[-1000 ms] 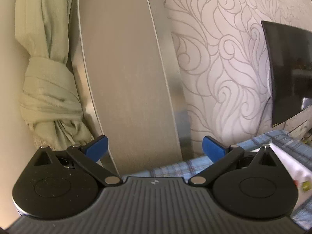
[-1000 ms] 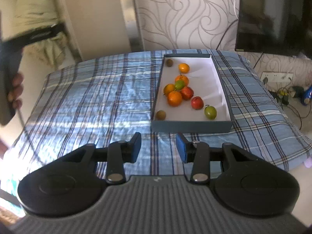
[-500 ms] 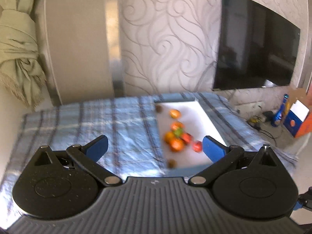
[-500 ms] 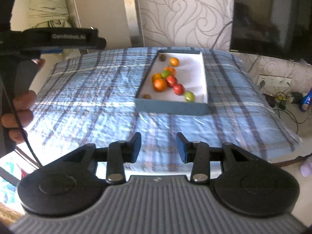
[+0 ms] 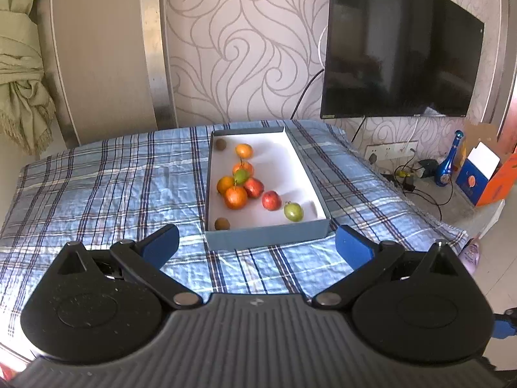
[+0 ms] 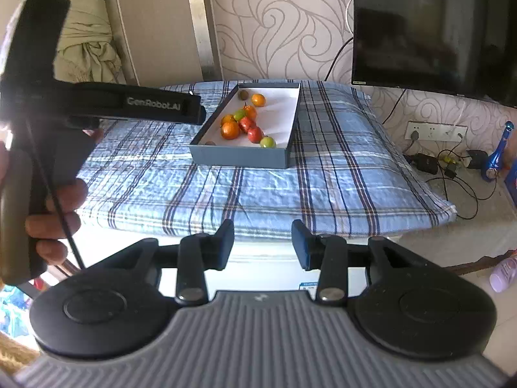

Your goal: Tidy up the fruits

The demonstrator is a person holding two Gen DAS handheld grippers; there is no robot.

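Box point(image 5: 268, 234) of fruits point(image 5: 236, 197) dead ahead, long axis running away; nearer the left gripper point(image 5: 257, 242), jaws spread wide, empty. Right gripper point(image 6: 262, 245) further back, jaws narrowly parted, gripping nothing.

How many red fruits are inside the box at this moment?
2. One red fruit lies in the middle cluster, touching the large orange. The other red fruit lies just right of it, apart, near the green fruit. None seems hidden.
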